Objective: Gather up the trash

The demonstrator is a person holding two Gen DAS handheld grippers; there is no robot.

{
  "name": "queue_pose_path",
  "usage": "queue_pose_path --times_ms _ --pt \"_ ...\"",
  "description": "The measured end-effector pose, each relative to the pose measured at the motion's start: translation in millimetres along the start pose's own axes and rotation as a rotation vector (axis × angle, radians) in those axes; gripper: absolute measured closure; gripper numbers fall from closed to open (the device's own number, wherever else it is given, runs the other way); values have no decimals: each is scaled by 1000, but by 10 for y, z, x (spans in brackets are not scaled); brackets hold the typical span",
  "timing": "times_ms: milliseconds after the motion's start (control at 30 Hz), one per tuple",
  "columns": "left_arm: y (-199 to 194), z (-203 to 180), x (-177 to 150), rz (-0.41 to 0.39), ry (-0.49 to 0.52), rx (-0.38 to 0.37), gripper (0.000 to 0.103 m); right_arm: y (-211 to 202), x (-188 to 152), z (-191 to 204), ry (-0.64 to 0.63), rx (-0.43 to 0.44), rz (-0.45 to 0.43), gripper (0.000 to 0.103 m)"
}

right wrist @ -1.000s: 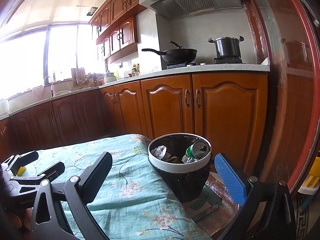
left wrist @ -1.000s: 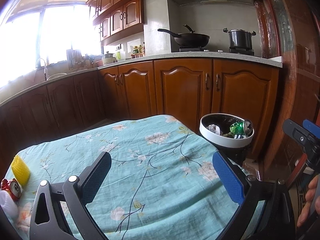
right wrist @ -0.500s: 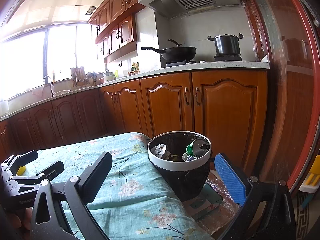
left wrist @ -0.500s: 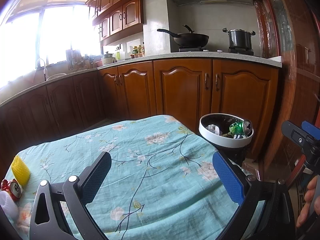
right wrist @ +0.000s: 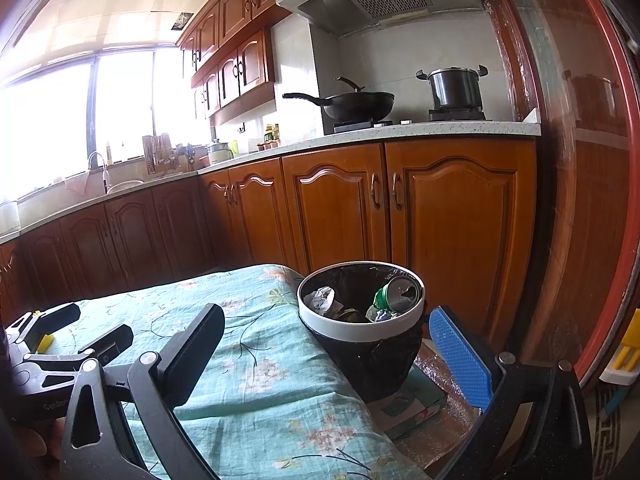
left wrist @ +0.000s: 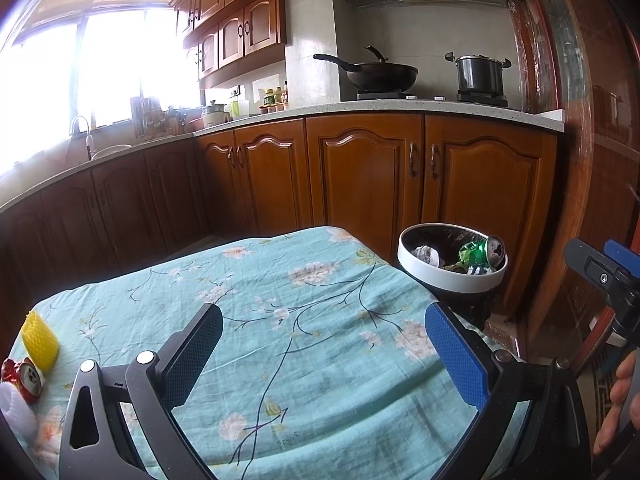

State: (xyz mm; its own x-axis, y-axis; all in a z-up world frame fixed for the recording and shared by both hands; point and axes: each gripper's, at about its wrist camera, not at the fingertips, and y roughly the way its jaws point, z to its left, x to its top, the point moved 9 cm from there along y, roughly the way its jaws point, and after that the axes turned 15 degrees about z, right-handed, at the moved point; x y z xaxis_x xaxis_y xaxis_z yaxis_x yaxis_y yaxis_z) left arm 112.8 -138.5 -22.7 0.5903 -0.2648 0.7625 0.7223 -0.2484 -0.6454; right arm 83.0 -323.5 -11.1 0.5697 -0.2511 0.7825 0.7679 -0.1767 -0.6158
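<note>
A black trash bin with a white rim (left wrist: 452, 278) (right wrist: 362, 330) stands off the table's right end. It holds a crushed green can (left wrist: 482, 252) (right wrist: 396, 294) and crumpled paper (left wrist: 426, 255). On the table's left edge lie a yellow foam net (left wrist: 39, 339), a crushed red can (left wrist: 22, 374) and a white wad (left wrist: 14, 408). My left gripper (left wrist: 324, 356) is open and empty over the teal flowered tablecloth (left wrist: 280, 308). My right gripper (right wrist: 326, 354) is open and empty, near the bin. The left gripper also shows in the right wrist view (right wrist: 76, 334).
Wooden kitchen cabinets (left wrist: 360, 176) run behind the table, with a wok (left wrist: 376, 72) and a pot (left wrist: 478, 74) on the counter. A sink (left wrist: 108, 152) is at the far left. A flat box (right wrist: 408, 400) lies under the bin.
The right gripper has drifted slightly so the bin sits a bit lower and closer in its view. The left gripper has barely moved. Both stay open.
</note>
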Motion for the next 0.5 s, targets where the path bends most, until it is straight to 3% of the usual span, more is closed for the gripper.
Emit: queue_pose_path --times_ms 500 --pt "11 -16 17 6 6 -6 1 37 -4 28 1 12 6 0"
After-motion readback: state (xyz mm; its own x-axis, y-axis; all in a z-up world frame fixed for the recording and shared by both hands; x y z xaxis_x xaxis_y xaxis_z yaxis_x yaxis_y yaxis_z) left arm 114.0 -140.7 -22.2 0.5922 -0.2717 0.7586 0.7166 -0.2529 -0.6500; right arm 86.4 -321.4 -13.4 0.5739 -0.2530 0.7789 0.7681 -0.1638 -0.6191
